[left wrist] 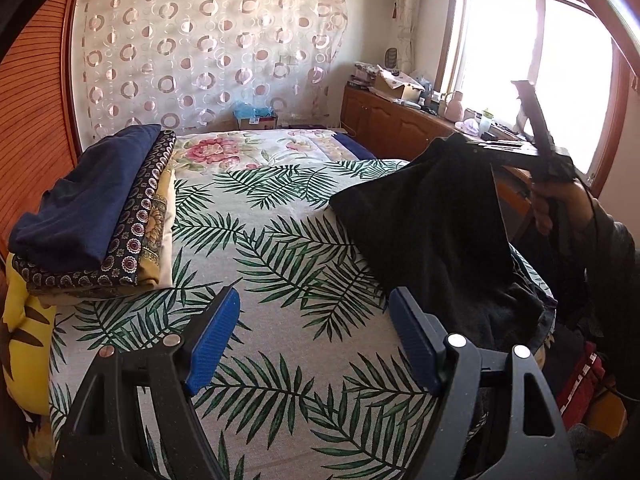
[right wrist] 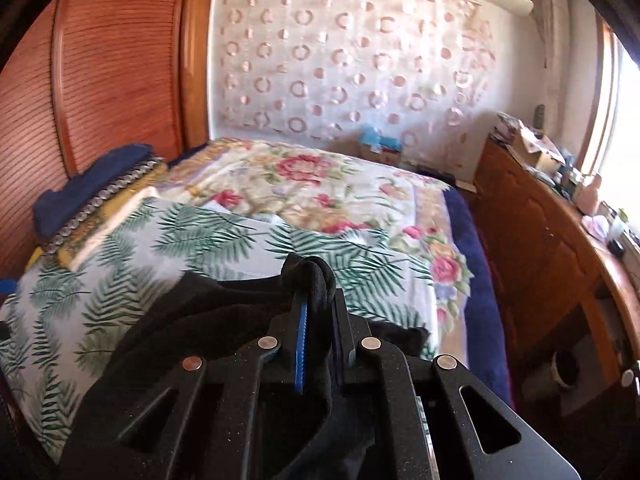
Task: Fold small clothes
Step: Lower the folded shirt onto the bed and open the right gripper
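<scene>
Holding a black cloth (left wrist: 432, 216) up over the bed (left wrist: 280, 280), our right hand-held gripper (right wrist: 320, 320) is squeezed shut on its edge. Our left hand-held gripper (left wrist: 314, 340) is wide open above the bed, holding nothing. A pile of folded clothes (left wrist: 92, 208) sits on the bed's far-left side.

In the right wrist view the black garment (right wrist: 224, 312) covers the right hand-held gripper (right wrist: 320, 320) tips; its lower part runs behind the gripper body, unseen.
</scene>
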A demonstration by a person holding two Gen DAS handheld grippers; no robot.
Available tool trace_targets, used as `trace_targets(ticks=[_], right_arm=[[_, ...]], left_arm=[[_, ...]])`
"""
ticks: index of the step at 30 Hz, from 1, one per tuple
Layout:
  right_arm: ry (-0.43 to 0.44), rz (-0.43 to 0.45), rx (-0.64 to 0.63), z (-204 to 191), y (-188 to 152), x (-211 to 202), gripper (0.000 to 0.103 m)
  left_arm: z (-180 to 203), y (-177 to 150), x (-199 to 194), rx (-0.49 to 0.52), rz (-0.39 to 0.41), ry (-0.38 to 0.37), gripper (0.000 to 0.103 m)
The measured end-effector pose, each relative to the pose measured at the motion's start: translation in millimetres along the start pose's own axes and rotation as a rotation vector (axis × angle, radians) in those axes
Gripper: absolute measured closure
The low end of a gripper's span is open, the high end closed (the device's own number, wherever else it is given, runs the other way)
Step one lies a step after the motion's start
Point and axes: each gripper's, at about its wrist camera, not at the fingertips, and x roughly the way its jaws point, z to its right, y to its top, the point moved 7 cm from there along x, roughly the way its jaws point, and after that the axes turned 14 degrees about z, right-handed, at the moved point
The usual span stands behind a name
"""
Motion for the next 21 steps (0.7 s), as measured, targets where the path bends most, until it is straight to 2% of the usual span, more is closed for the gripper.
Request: trace_targets(ticks=[2,4,5,11,15,19,21], right_arm=[[-0.023,-0.050,0.006,-2.3,0.2,16.5,0.090],[-0.064,-0.068,0.015,0.7,1.8,22.6,0.070],[-0.082,-0.069,0.020,1.7,4.0,23.8,0.067],[-0.047,-0.051,0.040,-10.1,-8.0,-12.8,0.064],[0.009,-0.064,0.041,-27.8,-38.2,-50.2,0.064],[0.070,-0.076,0.130,-36.9,-69.9,-84.2,0.064],[0.071,-0.086,0.152,-42.9,-84.9,-96.6,0.064]], left_arm=[[3.5,-1.8,2.2,0.001,-0.006,-0.004,0.025],[7.2,-4.6,4.6,0.002,-0.015,-0.012,0.025],[10.0,-6.2,5.8,0.003,-0.020,-0.017,0.025],[28.3,-15.0,15.4,0.009,-0.042,-0.045,0.025],[40.7,-18.6,18.6,0.008,-0.044,-0.063,0.025],[52.6,-24.0,23.3,0.007,-0.059,-0.083,0.025],[58.2,-27.6,26.7,0.010,-0.072,-0.093,0.025]])
